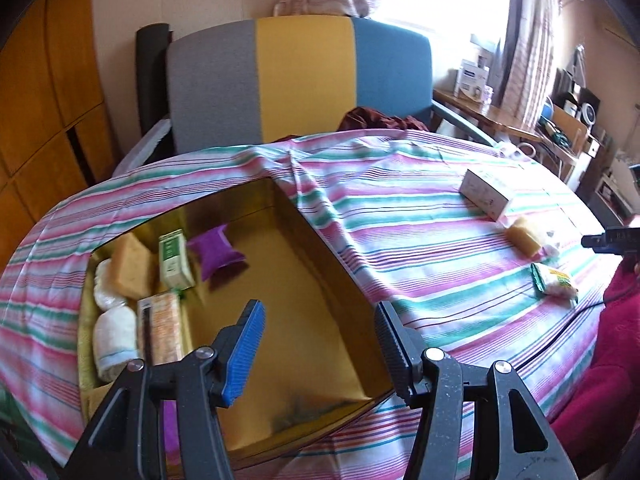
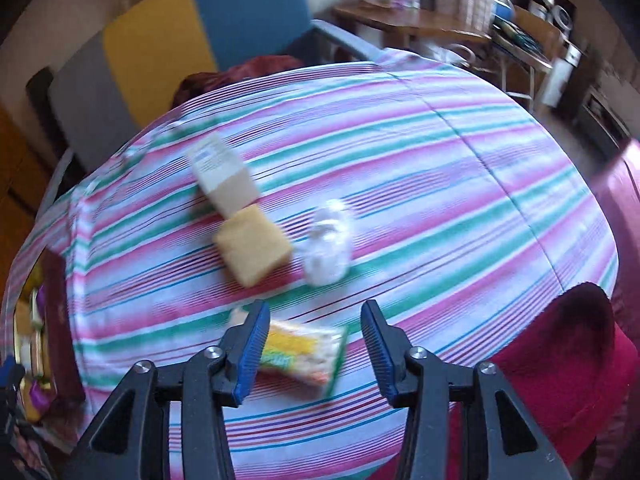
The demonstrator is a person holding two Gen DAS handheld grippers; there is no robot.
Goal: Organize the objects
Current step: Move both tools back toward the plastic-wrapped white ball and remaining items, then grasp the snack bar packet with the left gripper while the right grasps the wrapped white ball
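Observation:
A gold-lined box (image 1: 304, 288) sits on the striped cloth. It holds a purple pouch (image 1: 216, 254), a green carton (image 1: 175, 258), a yellow sponge (image 1: 130, 268), white rolls (image 1: 114, 334) and an orange packet (image 1: 160, 330). My left gripper (image 1: 320, 336) is open and empty above the box. My right gripper (image 2: 314, 340) is open just above a yellow-green snack packet (image 2: 304, 354). Beyond it lie a yellow sponge (image 2: 252, 244), a white box (image 2: 222, 176) and a white wrapped bundle (image 2: 328, 242).
The striped tablecloth (image 2: 440, 168) covers the table. A grey, yellow and blue chair (image 1: 300, 80) stands behind it. A red garment (image 2: 560, 360) lies at the right edge. A wooden desk with clutter (image 1: 500, 116) stands at the back right. The right gripper shows in the left wrist view (image 1: 612, 238).

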